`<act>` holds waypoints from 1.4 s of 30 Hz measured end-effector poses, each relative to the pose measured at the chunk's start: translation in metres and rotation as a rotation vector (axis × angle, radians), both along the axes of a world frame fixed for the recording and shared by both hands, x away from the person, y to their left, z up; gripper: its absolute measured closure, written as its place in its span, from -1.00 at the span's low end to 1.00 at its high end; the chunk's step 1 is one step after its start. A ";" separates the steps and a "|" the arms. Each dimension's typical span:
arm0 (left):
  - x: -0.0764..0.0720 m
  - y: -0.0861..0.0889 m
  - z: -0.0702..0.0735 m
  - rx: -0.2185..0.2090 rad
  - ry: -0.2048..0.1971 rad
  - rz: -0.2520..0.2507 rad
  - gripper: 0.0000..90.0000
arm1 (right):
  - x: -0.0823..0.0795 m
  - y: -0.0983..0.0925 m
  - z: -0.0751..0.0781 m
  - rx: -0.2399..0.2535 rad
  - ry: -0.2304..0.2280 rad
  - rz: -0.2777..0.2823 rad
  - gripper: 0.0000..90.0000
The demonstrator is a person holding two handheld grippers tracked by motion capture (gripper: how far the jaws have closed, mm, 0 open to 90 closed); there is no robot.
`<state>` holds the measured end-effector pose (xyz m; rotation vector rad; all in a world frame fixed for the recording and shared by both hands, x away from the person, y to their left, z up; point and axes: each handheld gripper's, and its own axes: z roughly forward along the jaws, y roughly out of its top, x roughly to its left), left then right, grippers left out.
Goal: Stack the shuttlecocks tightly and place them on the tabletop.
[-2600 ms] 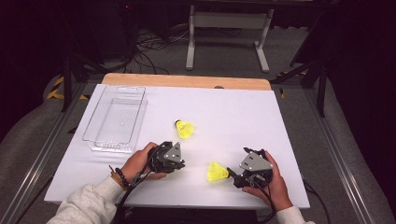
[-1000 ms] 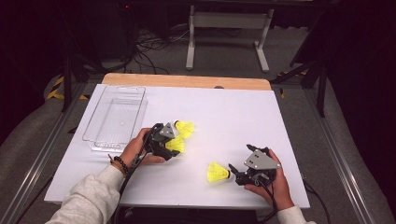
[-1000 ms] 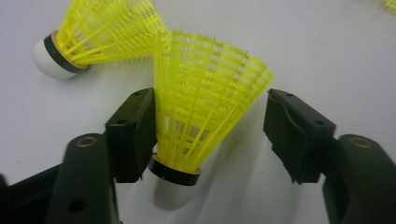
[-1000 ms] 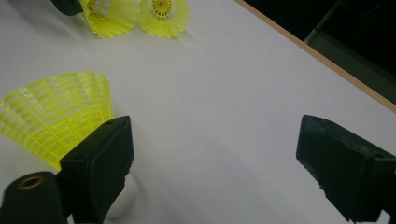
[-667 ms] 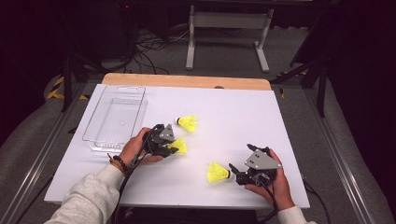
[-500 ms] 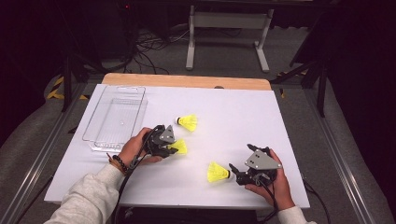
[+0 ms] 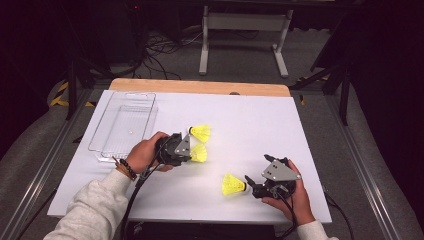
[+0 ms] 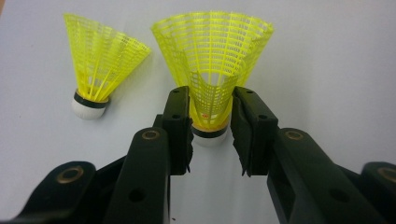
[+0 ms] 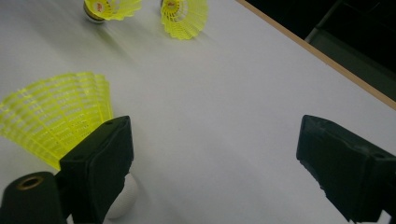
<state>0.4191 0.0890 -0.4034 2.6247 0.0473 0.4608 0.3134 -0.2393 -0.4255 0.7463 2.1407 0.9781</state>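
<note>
Right gripper (image 7: 253, 183): nearest the table edge, jaws spread wide and empty; a yellow plastic-mesh shuttlecock with a white cork tip (image 7: 232, 184) lies just beside its one jaw, outside the gap.
Left gripper (image 7: 192, 155): jaws have just been closing; in the left gripper view they flank the neck of a second yellow mesh shuttlecock (image 8: 212, 74) just above its white cork, pads at or very near the skirt. Firm pinch not certain.
Change: a moment ago the left gripper reached this shuttlecock with wider jaws; now narrowed around it.
Third yellow shuttlecock (image 7: 200, 132): just beyond, lying free on the white tabletop (image 7: 310, 140).
Clear plastic tray (image 7: 120, 126): far left, nothing in it.
Reading: grasp nearly made; likely lift next, tray the probable goal.
</note>
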 end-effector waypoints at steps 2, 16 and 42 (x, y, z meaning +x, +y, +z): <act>0.008 0.004 0.000 0.006 0.013 -0.008 0.53 | -0.001 0.000 0.000 0.001 0.000 0.001 -0.74; 0.021 0.005 0.005 -0.023 0.047 -0.056 0.60 | 0.000 0.000 0.000 0.006 0.004 0.004 -0.74; -0.029 0.083 0.028 -0.543 -0.120 0.102 -0.04 | 0.001 -0.006 0.012 0.065 -0.020 -0.035 -0.72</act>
